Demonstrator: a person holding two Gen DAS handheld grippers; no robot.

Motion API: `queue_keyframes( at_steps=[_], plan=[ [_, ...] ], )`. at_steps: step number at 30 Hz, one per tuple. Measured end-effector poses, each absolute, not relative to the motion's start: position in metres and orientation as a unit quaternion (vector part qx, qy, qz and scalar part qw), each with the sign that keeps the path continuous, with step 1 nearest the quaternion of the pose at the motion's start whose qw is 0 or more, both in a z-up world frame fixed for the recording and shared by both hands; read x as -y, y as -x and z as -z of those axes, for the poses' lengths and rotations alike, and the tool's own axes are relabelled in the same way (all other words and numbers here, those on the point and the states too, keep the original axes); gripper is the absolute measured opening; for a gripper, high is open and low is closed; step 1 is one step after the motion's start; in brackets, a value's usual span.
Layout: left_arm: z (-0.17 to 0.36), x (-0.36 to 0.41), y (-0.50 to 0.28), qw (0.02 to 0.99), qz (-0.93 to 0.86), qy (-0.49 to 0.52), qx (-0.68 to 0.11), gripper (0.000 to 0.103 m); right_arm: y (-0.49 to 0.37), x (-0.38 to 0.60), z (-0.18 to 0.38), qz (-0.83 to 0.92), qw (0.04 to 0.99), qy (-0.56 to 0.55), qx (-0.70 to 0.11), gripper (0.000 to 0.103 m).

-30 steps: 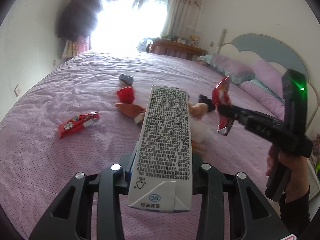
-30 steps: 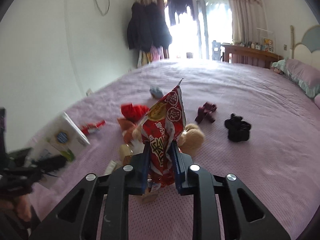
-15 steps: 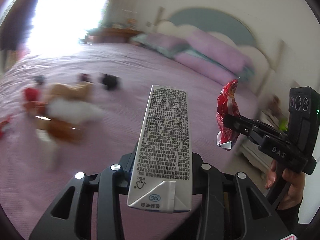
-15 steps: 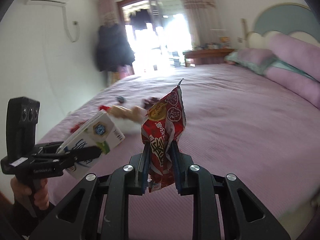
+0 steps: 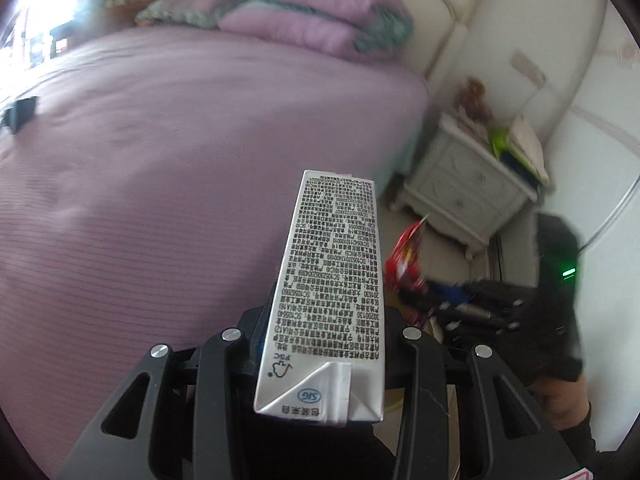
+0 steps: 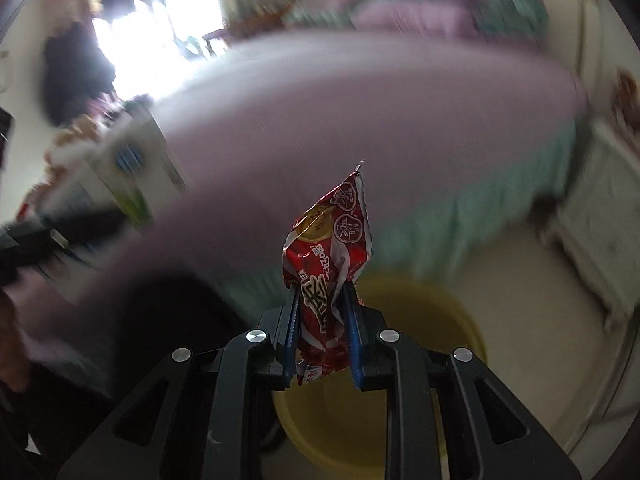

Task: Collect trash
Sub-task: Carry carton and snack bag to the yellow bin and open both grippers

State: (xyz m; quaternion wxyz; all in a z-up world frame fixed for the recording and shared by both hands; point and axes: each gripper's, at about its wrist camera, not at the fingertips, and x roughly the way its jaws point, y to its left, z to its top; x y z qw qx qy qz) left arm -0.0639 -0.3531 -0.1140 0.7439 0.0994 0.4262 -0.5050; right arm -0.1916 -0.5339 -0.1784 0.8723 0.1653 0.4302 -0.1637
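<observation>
From your left wrist, your left tool [image 5: 320, 344] is clenched on a carton [image 5: 330, 288], which stands between the fingers with its printed side up and its folded base nearest the camera. Behind it lies the bed [image 5: 160, 160] with its purple cover and pillows [image 5: 304, 20] at the head; a white nightstand [image 5: 468, 188] stands beside the bed. Your right tool [image 5: 420, 284], blurred, shows to the right of the carton, grasping a red wrapper [image 5: 404, 256]. From your right wrist, that tool [image 6: 322, 332] pinches the wrapper [image 6: 330, 260] between its blue pads [image 6: 354, 336], the crumpled top sticking up past them. A yellow bin [image 6: 452, 320] sits on the floor directly beneath the wrapper, close by the bed's edge [image 6: 440, 216]. The carton [image 6: 132, 168], blurred, shows at left
</observation>
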Motion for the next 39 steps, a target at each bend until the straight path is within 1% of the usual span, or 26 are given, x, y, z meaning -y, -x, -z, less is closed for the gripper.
queue_keyframes(
  at_steps=[1,2,3,5,13,25,27,28,29,33,39],
  plan=[
    [0.118,0.359,0.067,0.742,0.505,-0.106,-0.429,0.038,0.197,0.538,0.193,0.177,0.862,-0.17,-0.443,0.023],
    [0.125,0.365,0.07,0.736,0.506,-0.115,-0.435,0.038,0.2,0.542,0.202,0.183,0.857,-0.17,-0.451,0.03],
    [0.129,0.371,0.074,0.733,0.506,-0.12,-0.438,0.038,0.202,0.544,0.21,0.192,0.85,-0.168,-0.461,0.034],
    [0.139,0.381,0.079,0.725,0.508,-0.133,-0.445,0.038,0.205,0.546,0.217,0.214,0.844,-0.163,-0.464,0.058],
    [0.173,0.415,0.098,0.693,0.519,-0.168,-0.471,0.038,0.232,0.565,0.212,0.232,0.845,-0.196,-0.441,0.064],
    [0.227,0.462,0.134,0.643,0.533,-0.239,-0.495,0.039,0.279,0.605,0.226,0.287,0.82,-0.252,-0.425,0.065],
    [0.234,0.471,0.138,0.641,0.53,-0.248,-0.496,0.058,0.282,0.606,0.228,0.29,0.819,-0.257,-0.423,0.066],
    [0.236,0.477,0.141,0.647,0.525,-0.25,-0.493,0.074,0.283,0.607,0.229,0.289,0.819,-0.26,-0.422,0.066],
    [0.236,0.478,0.141,0.653,0.522,-0.251,-0.488,0.078,0.284,0.608,0.229,0.289,0.819,-0.261,-0.421,0.066],
    [0.232,0.488,0.142,0.653,0.526,-0.252,-0.483,0.078,0.282,0.609,0.23,0.284,0.821,-0.264,-0.419,0.066],
    [0.21,0.472,0.128,0.666,0.526,-0.228,-0.477,0.077,0.277,0.604,0.225,0.27,0.828,-0.264,-0.414,0.066]
  ],
)
